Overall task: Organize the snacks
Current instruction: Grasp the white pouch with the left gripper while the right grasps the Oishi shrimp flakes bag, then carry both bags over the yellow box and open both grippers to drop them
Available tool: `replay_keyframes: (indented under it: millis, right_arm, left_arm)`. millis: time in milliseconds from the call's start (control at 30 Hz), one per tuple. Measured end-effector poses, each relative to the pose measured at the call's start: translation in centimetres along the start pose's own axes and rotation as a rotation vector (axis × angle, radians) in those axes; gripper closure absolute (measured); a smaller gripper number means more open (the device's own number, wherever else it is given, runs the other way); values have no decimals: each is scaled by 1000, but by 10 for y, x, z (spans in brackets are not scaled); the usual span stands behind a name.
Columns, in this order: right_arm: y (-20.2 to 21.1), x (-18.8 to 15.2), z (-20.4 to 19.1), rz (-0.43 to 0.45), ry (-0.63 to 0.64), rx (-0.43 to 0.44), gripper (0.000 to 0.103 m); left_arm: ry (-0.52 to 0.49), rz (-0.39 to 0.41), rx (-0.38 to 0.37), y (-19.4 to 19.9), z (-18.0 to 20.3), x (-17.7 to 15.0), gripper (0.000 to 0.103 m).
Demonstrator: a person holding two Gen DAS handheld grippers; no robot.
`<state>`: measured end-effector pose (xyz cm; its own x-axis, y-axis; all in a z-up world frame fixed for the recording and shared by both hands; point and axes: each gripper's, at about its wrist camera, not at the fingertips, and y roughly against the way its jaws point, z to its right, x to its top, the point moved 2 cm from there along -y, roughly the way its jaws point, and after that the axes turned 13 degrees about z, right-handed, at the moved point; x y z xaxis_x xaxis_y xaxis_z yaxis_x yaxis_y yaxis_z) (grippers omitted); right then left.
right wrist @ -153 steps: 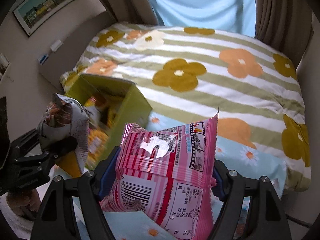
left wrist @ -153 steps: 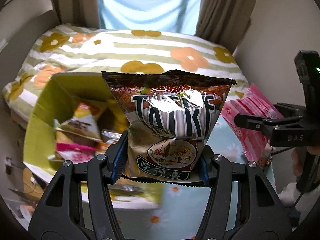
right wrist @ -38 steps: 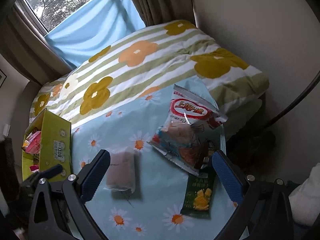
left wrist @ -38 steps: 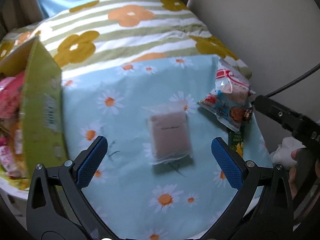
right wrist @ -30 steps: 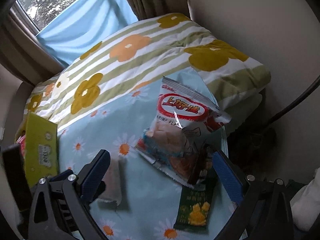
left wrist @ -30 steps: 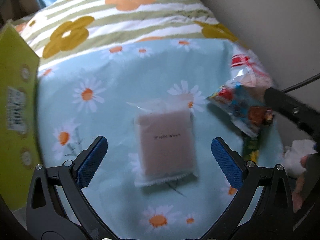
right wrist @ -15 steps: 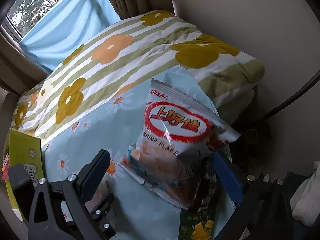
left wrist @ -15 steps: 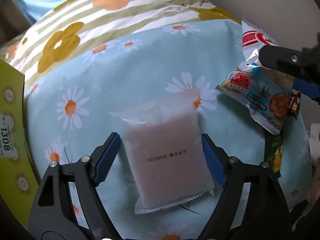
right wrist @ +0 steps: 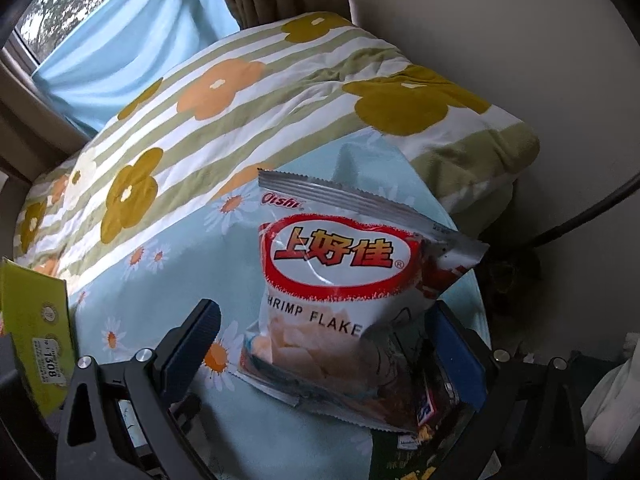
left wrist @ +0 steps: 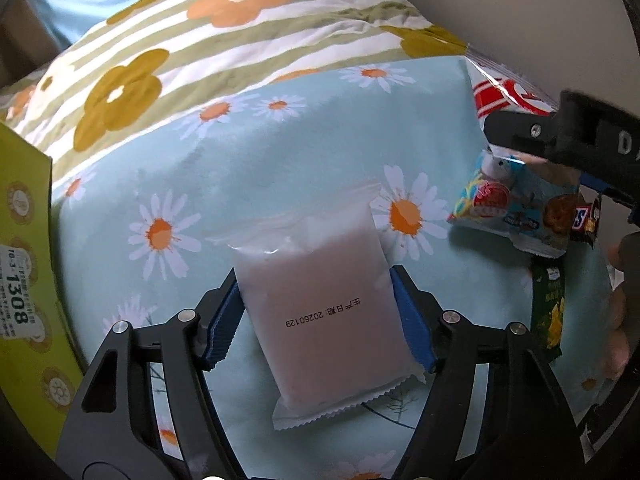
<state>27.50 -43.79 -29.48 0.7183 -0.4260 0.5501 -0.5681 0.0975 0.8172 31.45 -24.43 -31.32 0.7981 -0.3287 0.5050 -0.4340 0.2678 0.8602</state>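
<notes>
A pale pink sealed packet [left wrist: 320, 300] lies flat on the daisy-print cloth [left wrist: 320, 128]. My left gripper [left wrist: 316, 292] points down over it, its jaws closing, and the blue pads [left wrist: 224, 320] touch both long sides. A white and red shrimp flakes bag [right wrist: 340, 280] lies on top of other packets at the cloth's right edge. Around it stands my right gripper [right wrist: 324, 312], open, with a gap between its left pad [right wrist: 196, 328] and the bag. In the left wrist view the right gripper [left wrist: 560, 136] reaches in from the right.
A yellow-green box [left wrist: 24, 280] stands at the left. A blue cookie packet [left wrist: 516, 208], a dark candy bar [left wrist: 588, 220] and a green packet [left wrist: 550, 312] lie at the right edge. A striped flowered quilt [left wrist: 240, 20] is behind, with a wall to the right. A hand [left wrist: 618, 320] holds the right gripper.
The bags held five seconds ago are gone. The left gripper came down over the pink packet and its jaws narrowed onto its sides. The right gripper sank closer around the shrimp flakes bag.
</notes>
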Motion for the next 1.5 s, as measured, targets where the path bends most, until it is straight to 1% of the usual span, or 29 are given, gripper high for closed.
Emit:
replay_keyframes:
  millis: [100,167,233,300,367,533,600,800,1033,1267,1367,1500]
  right_arm:
    - [-10,-2,-6,-19,29,-14,3]
    - [-14,-2,-8,-29,40,-16,10]
    - [-20,-3,-10,-43,63,-35,12]
    - [-24,-5,-13,-52,79,-41,17]
    - [-27,-7,-17,-63,93,-43,28]
    - [-25,-8,-28,-51,139,-31,35]
    - [-22,-7,-31,-42,149,-21,39]
    - [-2,0,-34,-7,140,31,41]
    - [45,14,-51,43,159,132,41]
    - [110,37,-82,119,242,259,41]
    - [134,43,-100,153,286,309,41]
    - [156,45,-129,163,342,369,41]
  left_arm:
    - [3,-3,5,-1,-4,1,36]
    - [11,-2,6,0,-7,2,36]
    - [13,1,8,1,-8,2,36]
    - [10,-1,13,2,-9,3,36]
    - [13,-3,14,3,-11,3,36]
    - [29,5,25,8,-17,3,37]
    - [34,7,31,10,-19,3,37]
    - [57,28,44,26,-23,5,38]
    - [76,87,57,64,-23,17,40]
    - [143,203,86,129,-36,31,40]
    - [179,245,111,158,-49,32,40]
    - [225,301,135,202,-75,28,40]
